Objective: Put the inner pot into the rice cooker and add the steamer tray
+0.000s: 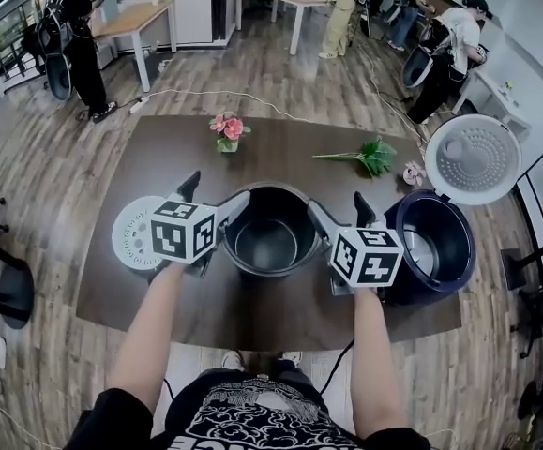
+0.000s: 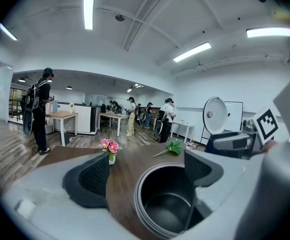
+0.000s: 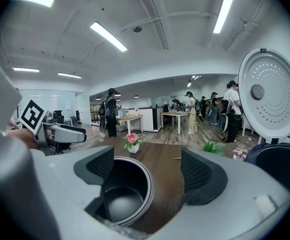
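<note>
Dark metal round inner pot [image 1: 266,237] sits mid dark wood worktop [image 1: 280,157]. Left tool [image 1: 213,193] and right tool [image 1: 337,204] flank it, each spread wide with nothing pinched. Gripper views show the pot rim by each inner jaw; contact unclear. Only the head view shows the white perforated steamer tray [image 1: 132,237] left of the pot. Open navy rice cooker [image 1: 459,251] is right of it.

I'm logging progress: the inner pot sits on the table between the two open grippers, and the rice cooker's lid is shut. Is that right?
No. The lid of the rice cooker stands open, as the head view shows. The rest holds: the inner pot sits on the table between the left gripper and the right gripper, both open.
</note>
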